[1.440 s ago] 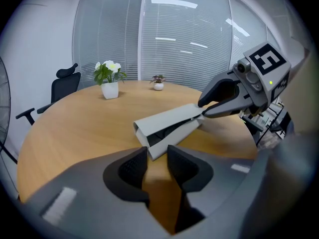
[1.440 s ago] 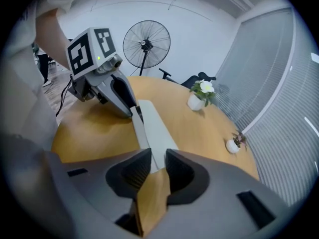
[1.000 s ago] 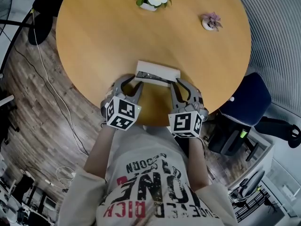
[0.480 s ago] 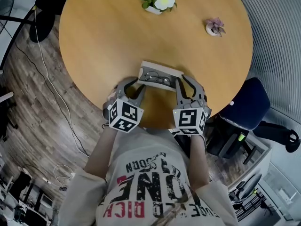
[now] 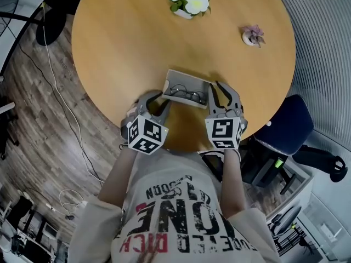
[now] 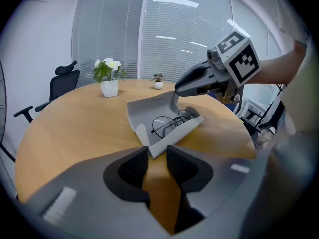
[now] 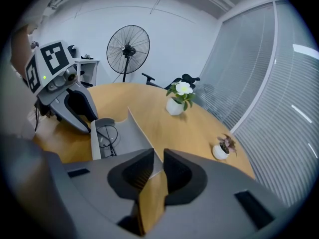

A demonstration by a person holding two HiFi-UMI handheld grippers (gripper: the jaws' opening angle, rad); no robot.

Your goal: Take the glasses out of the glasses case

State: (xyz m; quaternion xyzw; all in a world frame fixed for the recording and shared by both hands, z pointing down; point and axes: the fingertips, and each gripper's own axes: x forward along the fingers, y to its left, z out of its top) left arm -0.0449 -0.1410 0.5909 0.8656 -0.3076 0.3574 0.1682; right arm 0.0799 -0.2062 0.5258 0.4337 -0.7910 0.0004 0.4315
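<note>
Grey glasses case (image 5: 169, 86) lies open (wire-rimmed glasses (image 5: 184, 94) inside), lid (image 5: 192, 79) swung wider than before; jaws of the left gripper (image 5: 162, 97) clamp its corner, those of the right gripper (image 5: 215, 86) pinch the lid.

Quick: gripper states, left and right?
Left gripper: closed on a corner of the glasses case.
Right gripper: closed on the edge of the raised lid.

The shirt (image 5: 181, 223) bears upside-down print whose big letters seem to read "ONE"; the smaller lines are too blurred to read.
</note>
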